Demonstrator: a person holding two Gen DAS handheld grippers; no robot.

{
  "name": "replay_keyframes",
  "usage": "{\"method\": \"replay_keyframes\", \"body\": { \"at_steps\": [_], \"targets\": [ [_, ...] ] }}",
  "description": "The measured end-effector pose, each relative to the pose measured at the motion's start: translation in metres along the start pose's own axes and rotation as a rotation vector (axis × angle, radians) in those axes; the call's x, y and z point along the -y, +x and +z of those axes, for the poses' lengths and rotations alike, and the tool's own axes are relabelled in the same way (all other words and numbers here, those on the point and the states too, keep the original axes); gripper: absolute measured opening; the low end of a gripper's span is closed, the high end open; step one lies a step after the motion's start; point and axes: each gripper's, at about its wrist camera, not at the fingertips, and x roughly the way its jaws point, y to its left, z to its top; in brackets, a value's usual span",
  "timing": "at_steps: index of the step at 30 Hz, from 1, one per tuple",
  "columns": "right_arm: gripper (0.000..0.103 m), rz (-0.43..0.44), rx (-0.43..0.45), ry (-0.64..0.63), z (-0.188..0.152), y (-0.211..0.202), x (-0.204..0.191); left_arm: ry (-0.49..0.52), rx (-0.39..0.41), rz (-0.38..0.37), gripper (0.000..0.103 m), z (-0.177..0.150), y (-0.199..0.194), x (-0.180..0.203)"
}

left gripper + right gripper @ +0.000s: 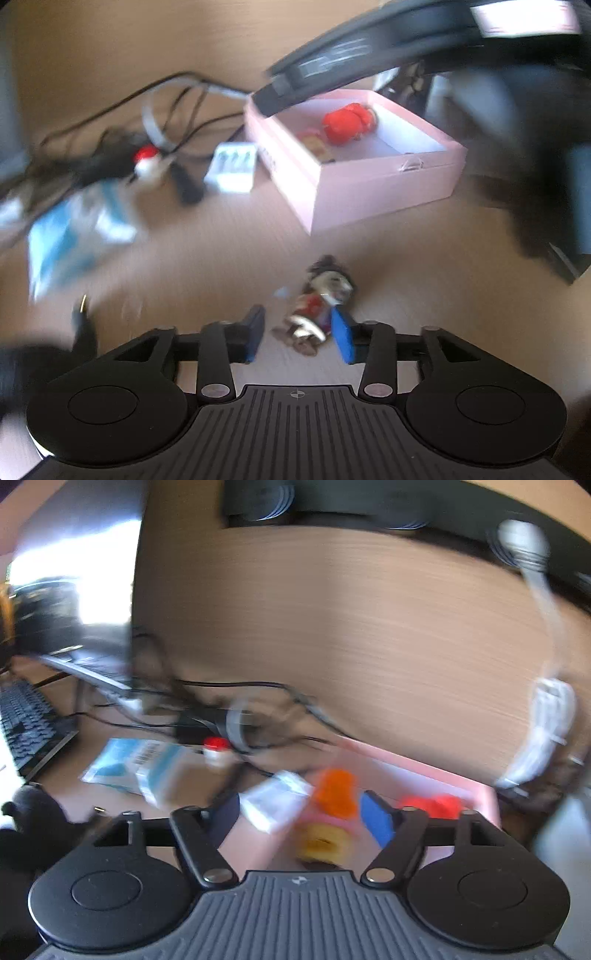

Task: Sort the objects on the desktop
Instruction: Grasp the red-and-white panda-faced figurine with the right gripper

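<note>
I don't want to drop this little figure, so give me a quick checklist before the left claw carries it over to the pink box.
1. Small figure between the left claw pads: ok, it lies between them on the desk.
2. Pads pressing on the figure: cannot tell; the right pad meets it, a gap shows at the left pad, and the picture is blurred.
3. Pink box open on top: ok.
4. Room in the box: ok, bare floor shows beside the red toy.
5. Way to the box: ok, bare desk lies between.
6. Right claw out of the way: not ok, it hovers at the box with an orange toy just beyond it.
</note>
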Motion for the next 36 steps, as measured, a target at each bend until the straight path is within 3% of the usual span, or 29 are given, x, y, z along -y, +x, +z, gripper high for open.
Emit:
{"method": "replay_keyframes", "body": {
  "at_steps": [1,5,11,14,19,23,26,29,32,35,36],
  "targets": [
    [0.045,0.029,-0.022,-0.011,0.004,0.011,-0.009,-0.026,0.002,0.011,0.054,-0.005,-0.006,-0.002],
    [0.035,0.074,-0.128,-0.029,0.014,0.068,-0.044,-0.114,0.014,0.069,0.059,-0.021,-0.029,-0.02],
    [0.034,-0.03,-0.252,-0.045,0.022,0.142,-0.073,-0.195,0.031,0.13,0.067,-0.037,-0.045,-0.043],
    [0.026,-0.053,-0.299,-0.043,0.017,0.156,-0.077,-0.217,0.034,0.14,0.069,-0.042,-0.051,-0.051],
    [0.02,0.04,-0.303,-0.055,-0.002,0.12,-0.087,-0.185,0.036,0.149,0.072,-0.047,-0.056,-0.054],
    [0.02,0.139,-0.302,-0.079,-0.032,0.064,-0.094,-0.149,0.034,0.135,0.075,-0.05,-0.057,-0.046],
    [0.02,0.16,-0.291,-0.139,-0.057,0.023,-0.092,-0.123,0.035,0.113,0.076,-0.054,-0.062,-0.032],
    [0.02,0.106,-0.261,-0.208,-0.074,-0.003,-0.081,-0.102,0.033,0.087,0.079,-0.056,-0.065,-0.017],
    [0.021,-0.08,-0.21,-0.258,-0.085,-0.021,-0.063,-0.089,0.035,0.08,0.079,-0.056,-0.068,-0.003],
    [0.035,-0.081,-0.199,-0.127,-0.088,-0.044,-0.033,-0.087,0.051,0.087,0.082,-0.057,-0.074,0.007],
    [0.049,-0.062,-0.188,-0.088,-0.09,-0.055,-0.026,-0.092,0.053,0.097,0.082,-0.057,-0.075,0.01]
  ]
}}
